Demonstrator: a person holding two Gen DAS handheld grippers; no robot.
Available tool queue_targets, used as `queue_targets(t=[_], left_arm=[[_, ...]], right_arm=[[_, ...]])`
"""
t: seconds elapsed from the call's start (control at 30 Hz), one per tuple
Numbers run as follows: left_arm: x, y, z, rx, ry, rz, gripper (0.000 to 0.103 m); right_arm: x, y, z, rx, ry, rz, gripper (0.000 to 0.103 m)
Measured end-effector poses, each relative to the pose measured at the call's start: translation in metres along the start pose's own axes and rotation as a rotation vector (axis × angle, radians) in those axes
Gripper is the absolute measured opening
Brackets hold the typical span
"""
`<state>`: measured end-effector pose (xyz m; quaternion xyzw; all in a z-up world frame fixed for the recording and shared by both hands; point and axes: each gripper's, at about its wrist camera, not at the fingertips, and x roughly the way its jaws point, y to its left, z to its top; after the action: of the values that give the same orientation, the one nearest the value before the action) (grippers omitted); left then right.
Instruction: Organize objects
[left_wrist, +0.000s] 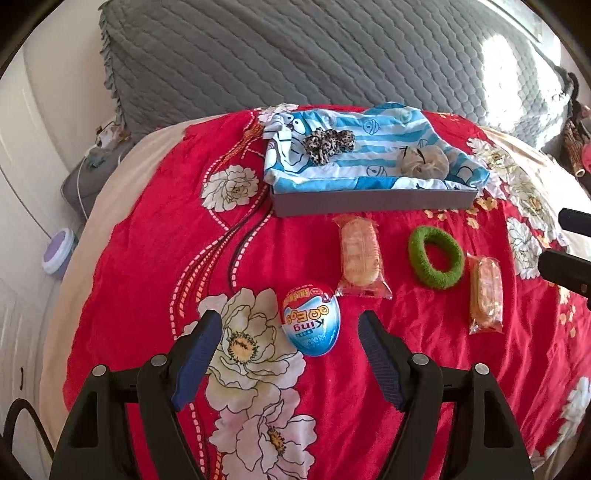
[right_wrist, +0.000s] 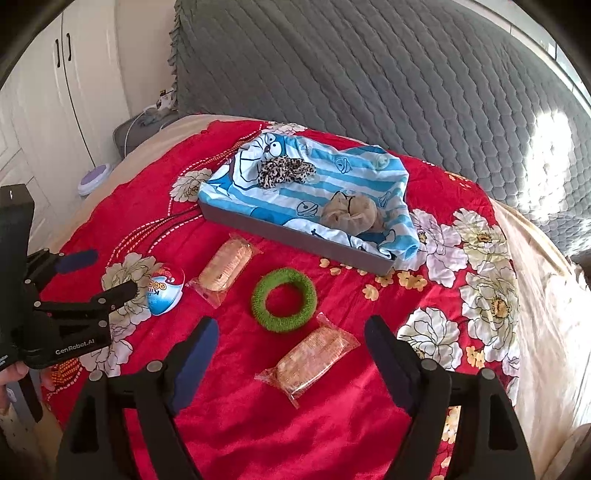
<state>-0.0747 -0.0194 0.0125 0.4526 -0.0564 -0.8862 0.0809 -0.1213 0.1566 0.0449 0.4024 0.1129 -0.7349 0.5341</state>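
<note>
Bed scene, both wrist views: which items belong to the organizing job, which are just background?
Job items:
- toy egg
- two wrapped snack cakes
- green hair ring
- leopard scrunchie and beige scrunchie, already in the tray
- tray lined with striped cloth

Background:
- red floral bedspread
- grey quilt
- purple-lidded tub
- wardrobe

"king" on egg toy (left_wrist: 311, 320), "genrobot.ai" on left tongs (right_wrist: 103, 277)
</note>
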Motion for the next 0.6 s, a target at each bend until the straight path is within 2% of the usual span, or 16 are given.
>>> queue_targets(t=[0.17,0.6], left_arm=[[0.001,-0.001,-0.002,-0.003,0.004,-0.001,0.079],[0.015,-0.008,-0.020,0.011,0.055,-0.020,0.079]], right_arm=[[-0.002,-0.002,-0.001,0.021,-0.007,0.040,0.096],[0.004,-0.003,-0.011,0.003,0.021,0.048,0.097]])
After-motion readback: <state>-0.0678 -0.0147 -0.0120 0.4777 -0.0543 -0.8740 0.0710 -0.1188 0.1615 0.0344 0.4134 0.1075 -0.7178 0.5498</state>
